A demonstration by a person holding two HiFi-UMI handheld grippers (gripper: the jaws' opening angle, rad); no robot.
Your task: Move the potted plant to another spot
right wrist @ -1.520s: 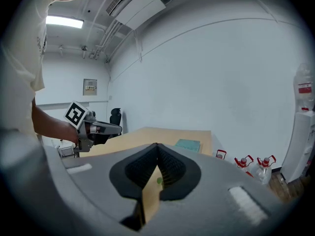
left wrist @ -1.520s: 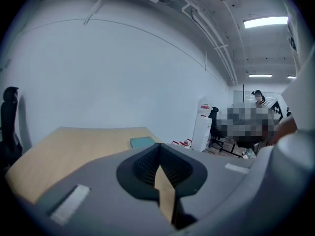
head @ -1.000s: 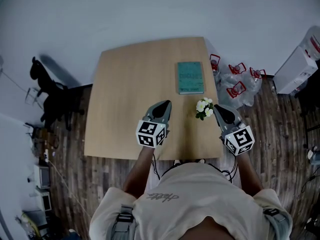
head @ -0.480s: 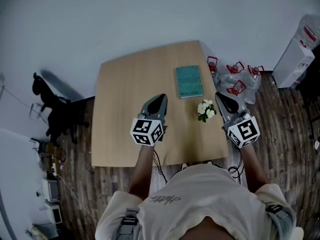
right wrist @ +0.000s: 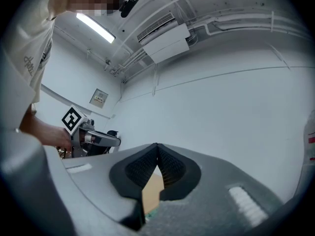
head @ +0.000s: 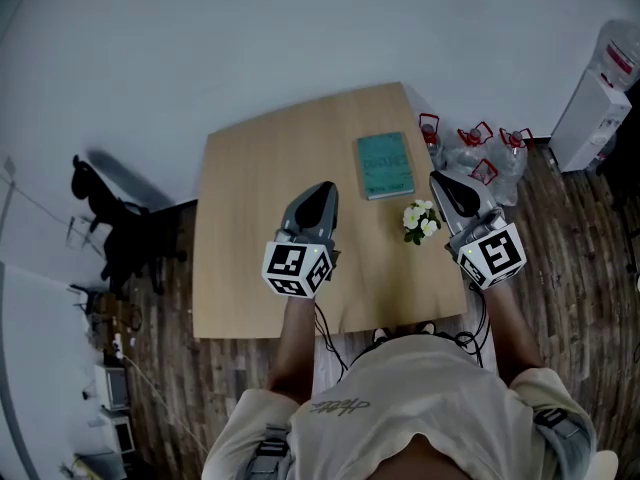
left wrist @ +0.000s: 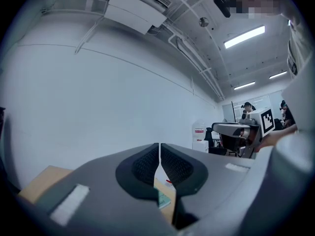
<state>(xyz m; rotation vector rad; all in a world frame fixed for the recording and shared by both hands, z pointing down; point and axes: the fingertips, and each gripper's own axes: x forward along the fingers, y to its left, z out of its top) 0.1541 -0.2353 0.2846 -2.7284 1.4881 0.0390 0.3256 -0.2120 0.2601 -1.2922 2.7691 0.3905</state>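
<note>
Pale wood table (head: 250, 218) is filling the middle of the head view, and the potted plant (head: 420, 220) is sitting upright near its right edge, just this side of the teal book (head: 385, 165). The left gripper (head: 325, 188) is hovering over the table's middle with its jaws pressed together on nothing. The right gripper (head: 437, 178) is hanging just beside the plant, jaws likewise closed and empty. That is fitting either a plant waiting for a pickup or one already set down in its new spot.

The danger is lying on that right side: a sideways swing of the right gripper is likely to tip the small pot over the edge, toward the water bottles (head: 470, 153) on the floor. Plenty of bare table is lying open to the left and far side.
</note>
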